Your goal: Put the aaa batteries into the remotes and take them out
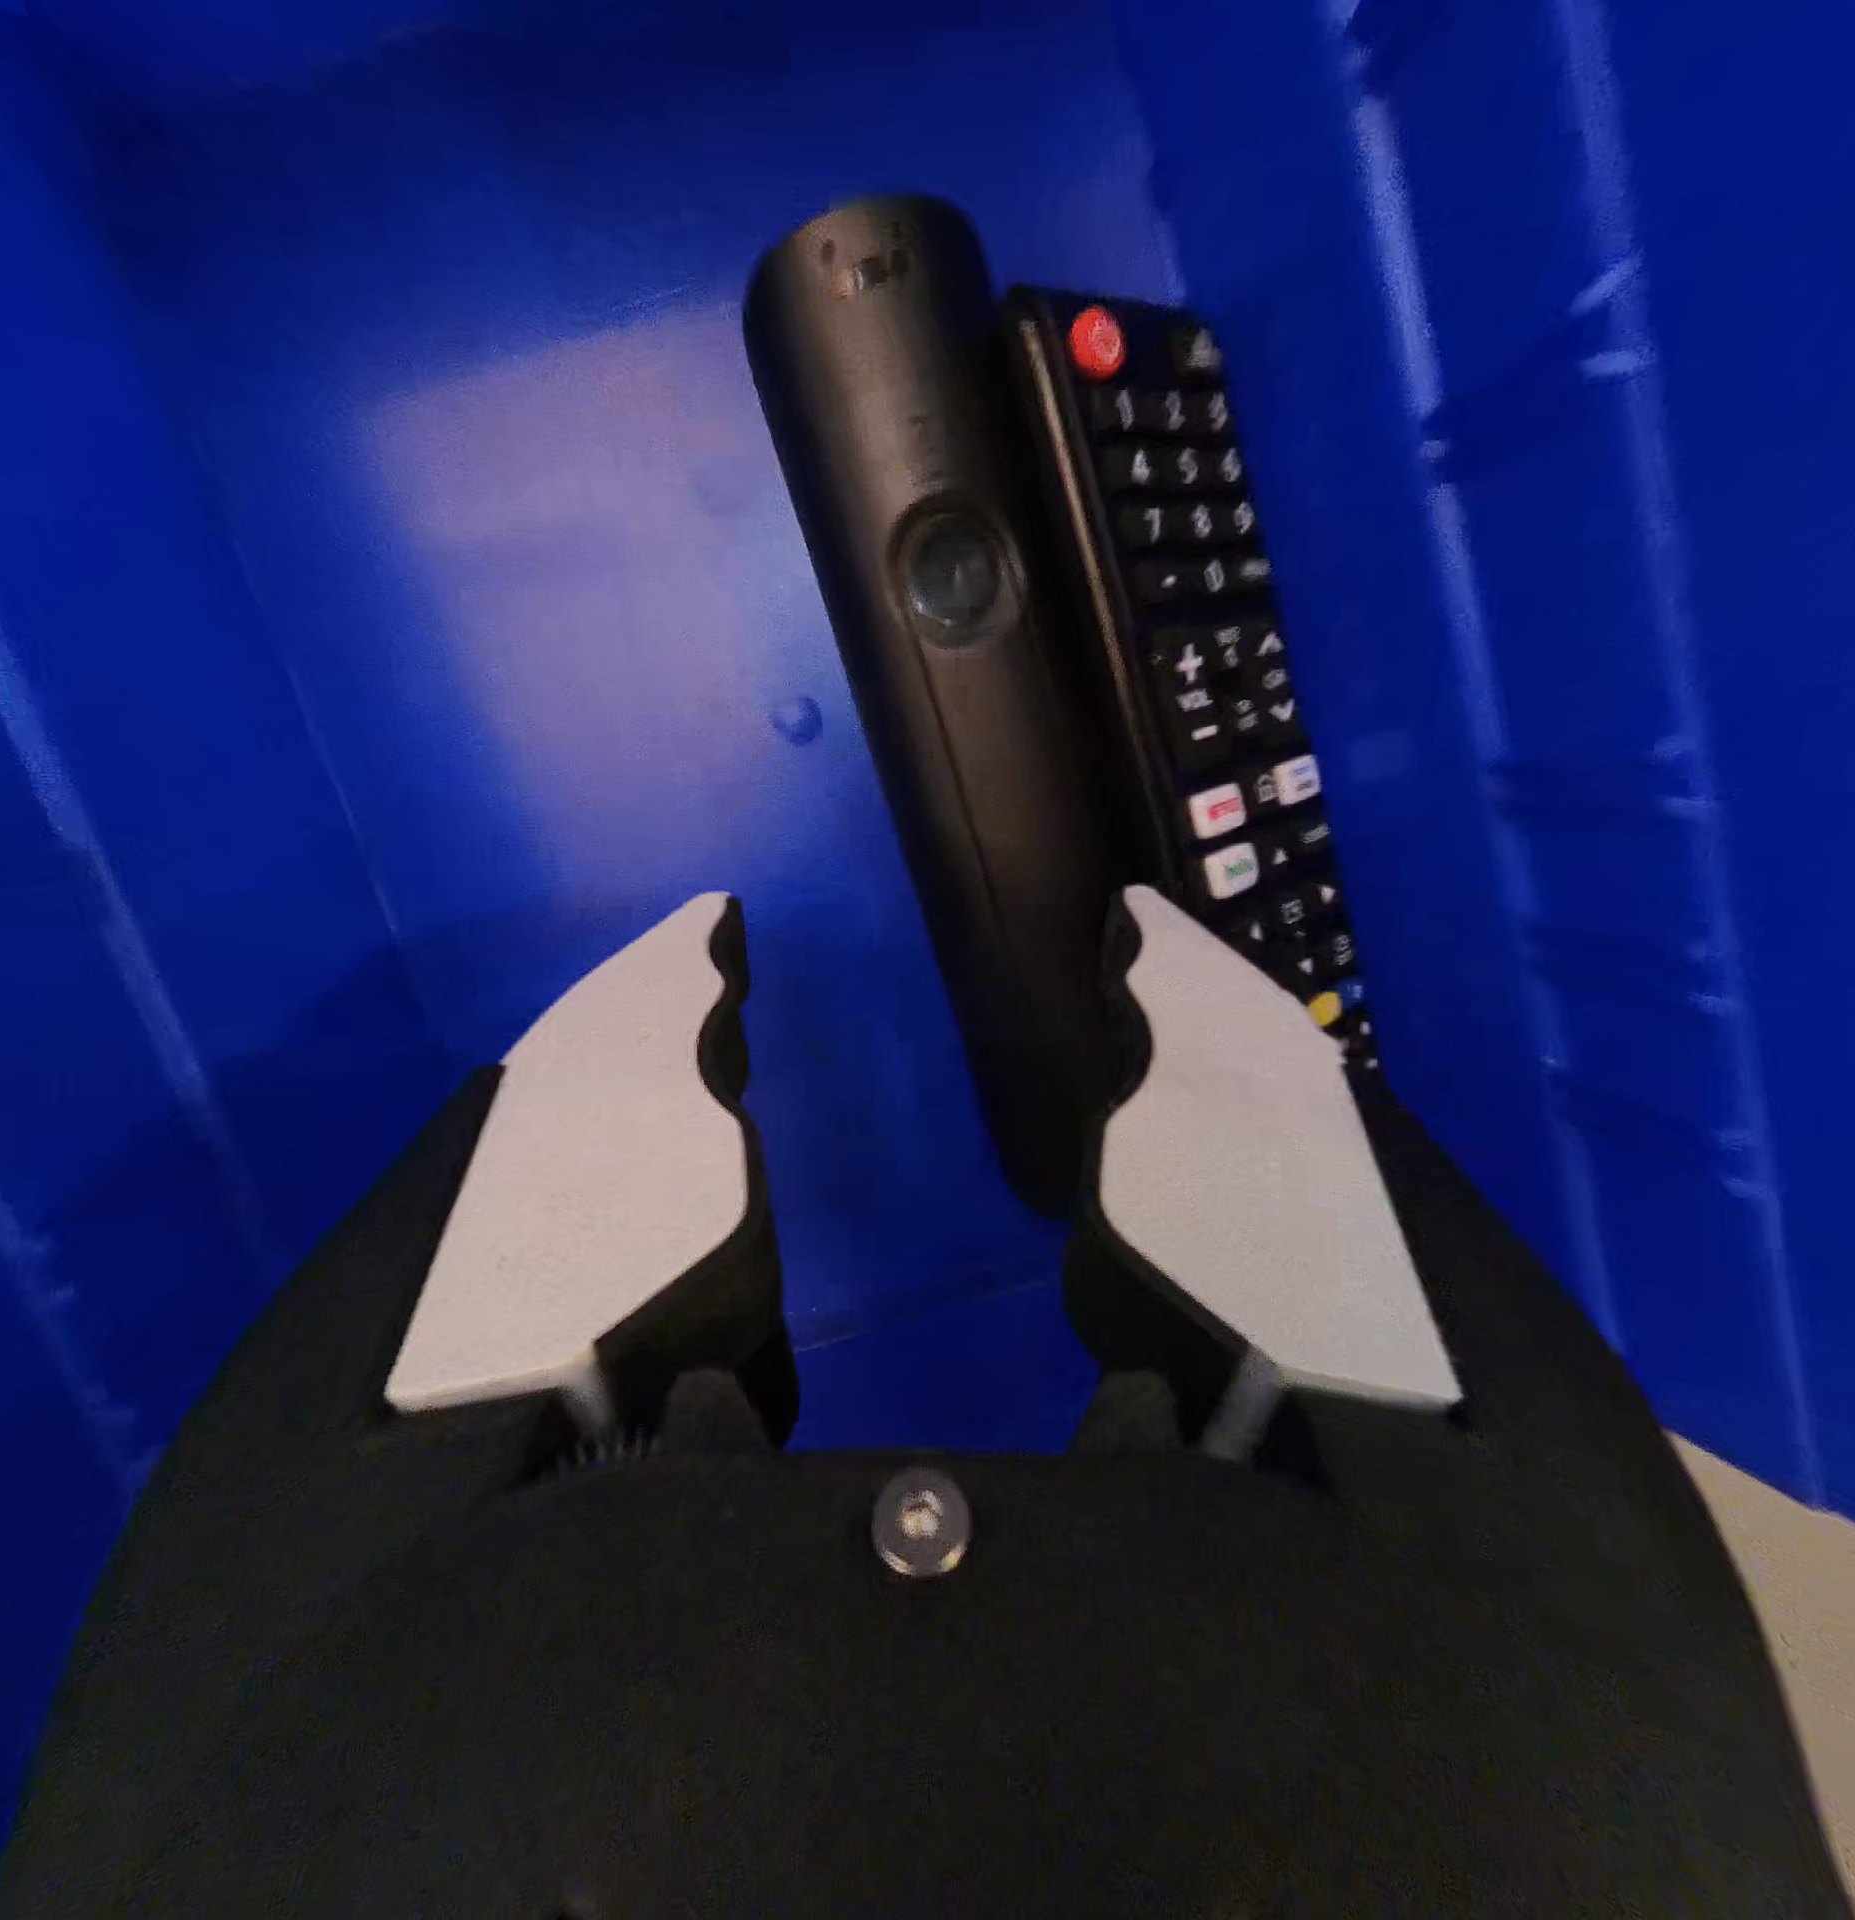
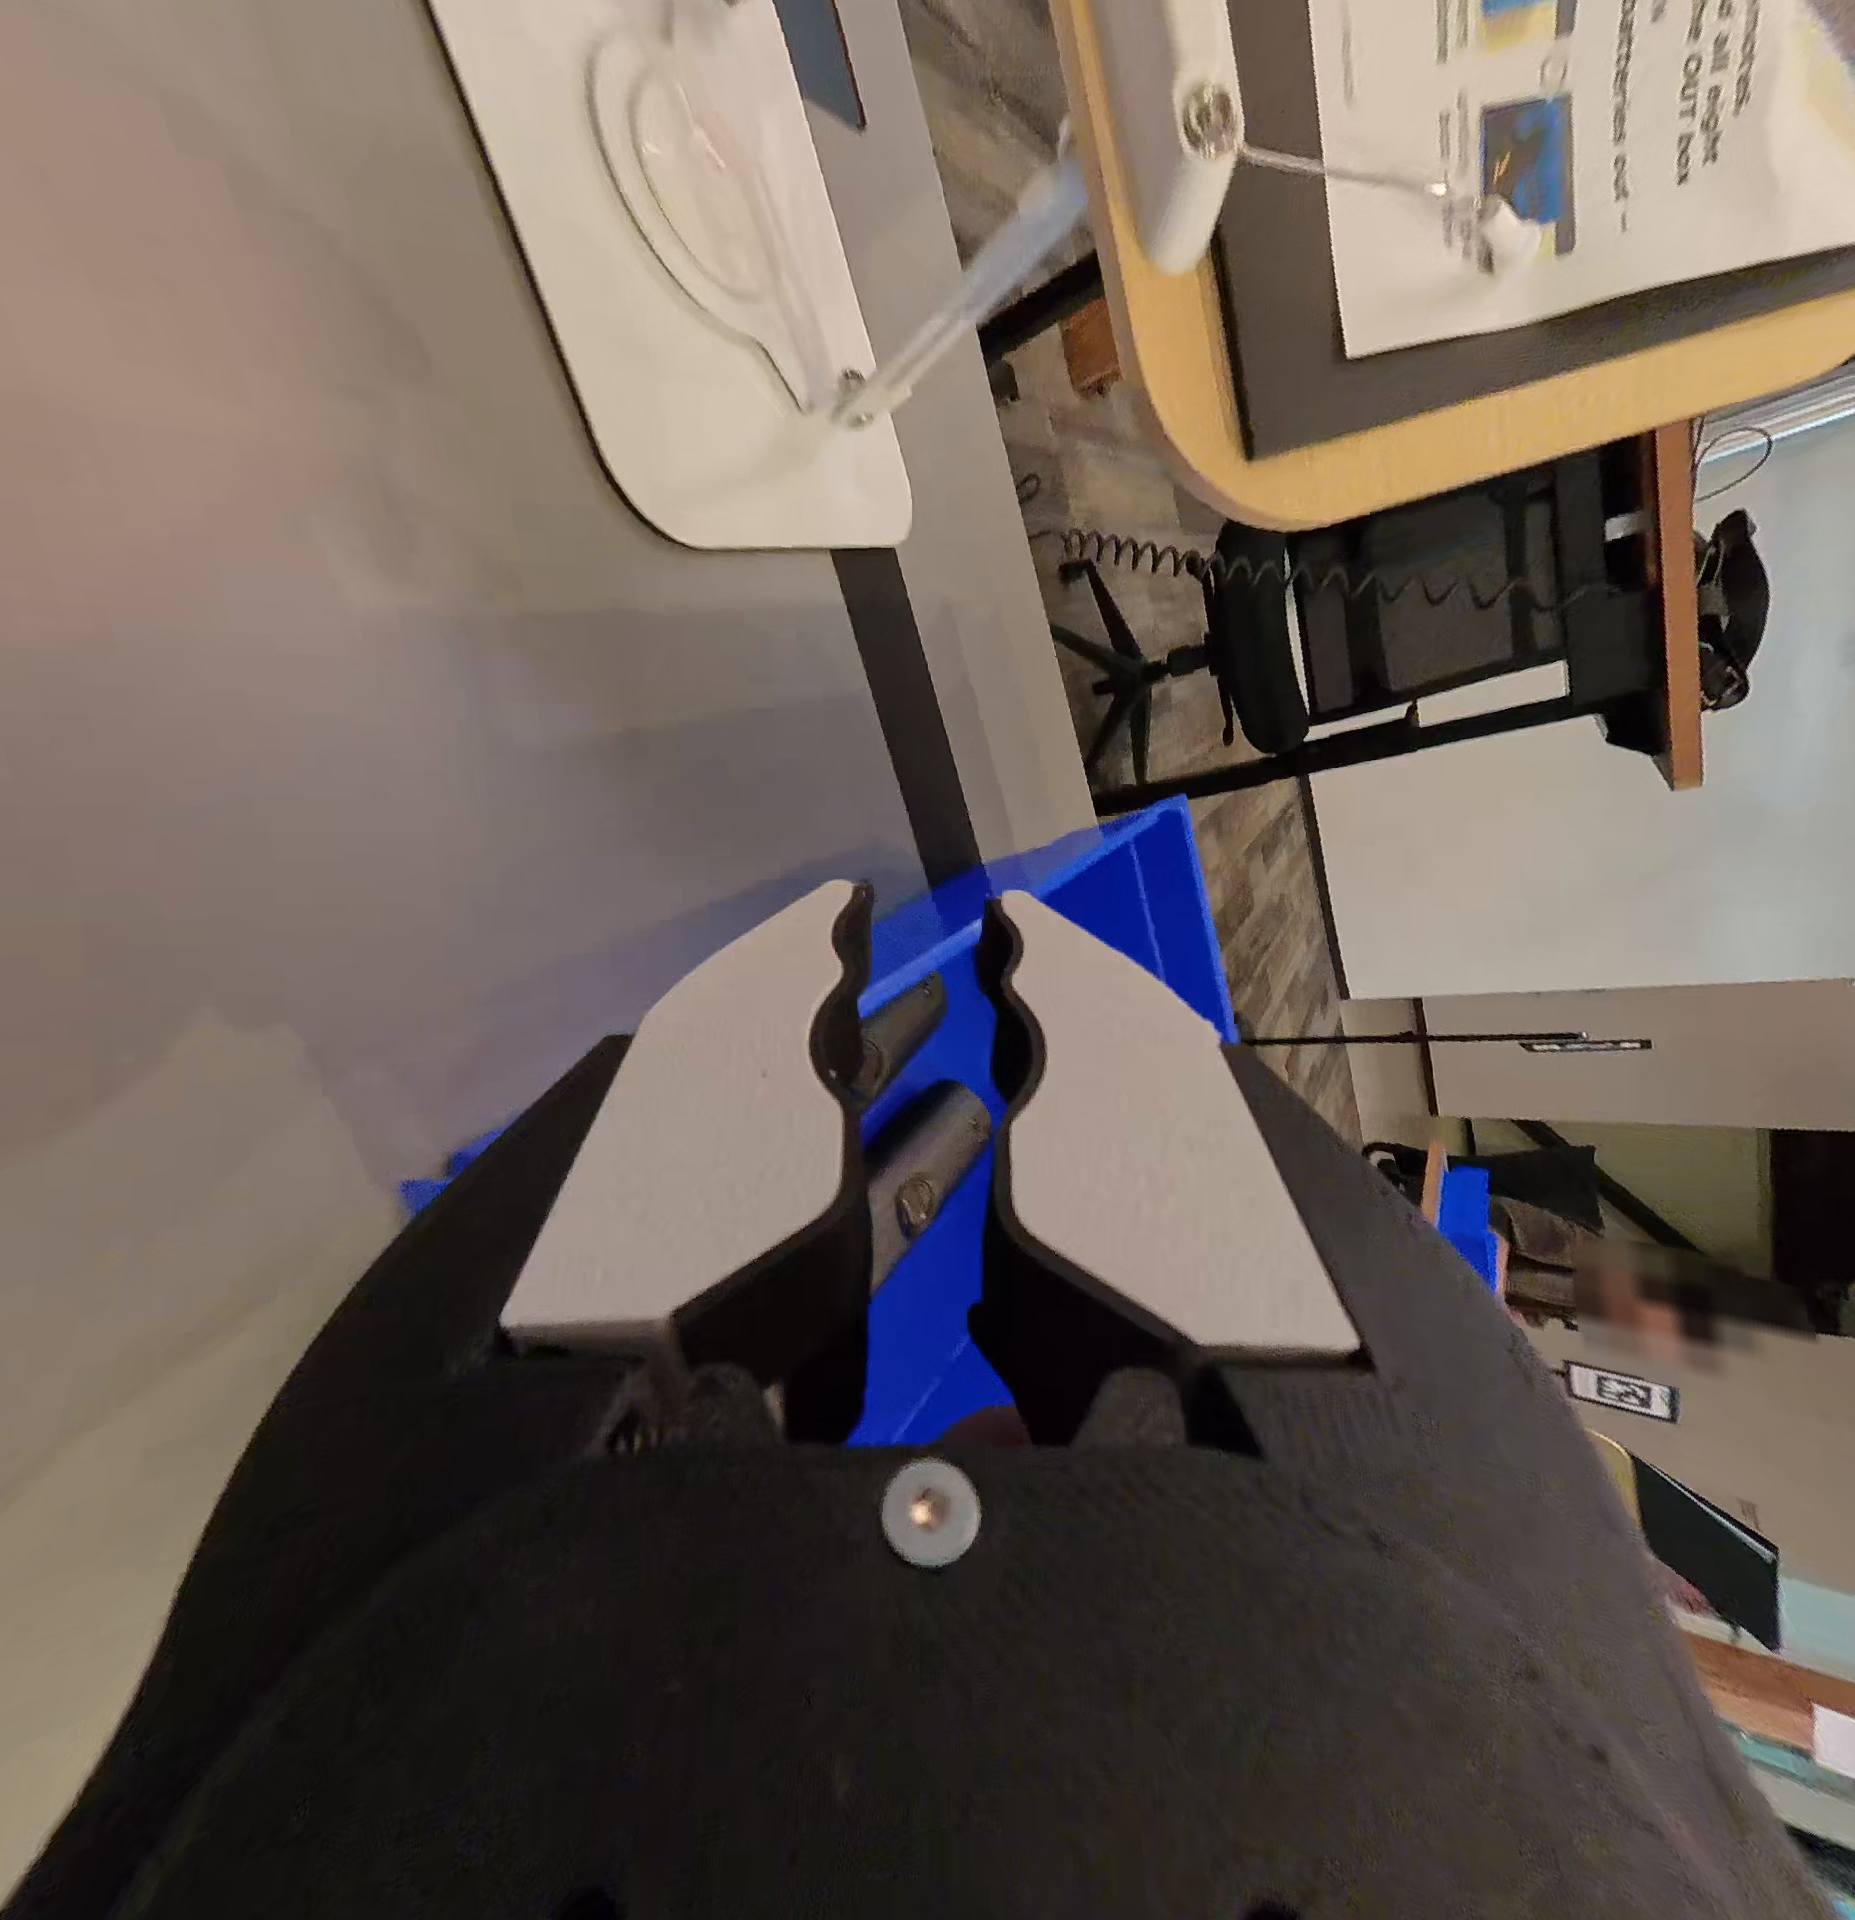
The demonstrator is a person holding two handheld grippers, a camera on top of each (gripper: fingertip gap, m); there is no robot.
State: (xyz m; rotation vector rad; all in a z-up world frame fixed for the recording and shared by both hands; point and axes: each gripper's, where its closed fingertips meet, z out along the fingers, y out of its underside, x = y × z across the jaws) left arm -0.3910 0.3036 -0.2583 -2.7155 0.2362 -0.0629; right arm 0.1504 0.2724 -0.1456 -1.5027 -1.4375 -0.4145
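Since the left gripper (image 1: 928,925) gapes open off-centre by the plain remote (image 1: 923,644), closing might nudge it against the buttoned remote (image 1: 1209,644); the right gripper (image 2: 925,904) is parted, empty.

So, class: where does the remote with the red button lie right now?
Left wrist view: the buttoned remote lies inside the blue bin, right of centre, beside the plain black remote.

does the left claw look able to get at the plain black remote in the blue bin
Probably yes: the left claw is open inside the blue plastic bin, and the smooth black remote lies straight ahead with nothing between.
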